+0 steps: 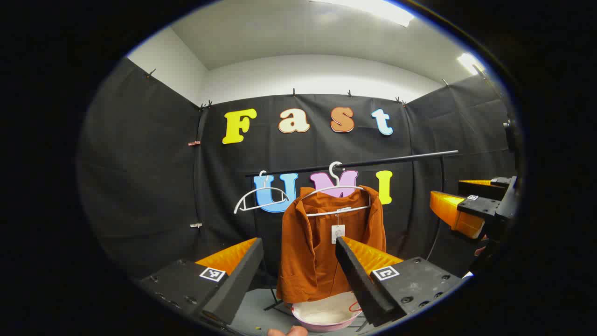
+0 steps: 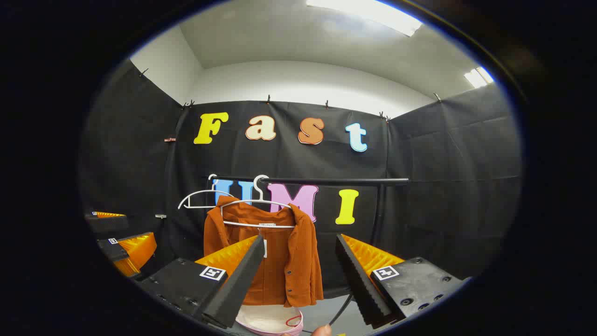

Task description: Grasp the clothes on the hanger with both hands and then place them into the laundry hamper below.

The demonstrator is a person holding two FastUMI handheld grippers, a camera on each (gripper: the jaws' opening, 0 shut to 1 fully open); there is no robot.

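I see the rust-orange shirt on a white hanger on the black rail, directly at 12 o'clock above the pink laundry hamper. My left hand-held gripper is wide open, holding nothing. My right hand-held gripper is open too, with the shirt at its 11 o'clock.

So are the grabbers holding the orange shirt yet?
Not yet. The left hand-held gripper and right hand-held gripper are both open and empty, short of the rust-orange shirt hanging on its white hanger.
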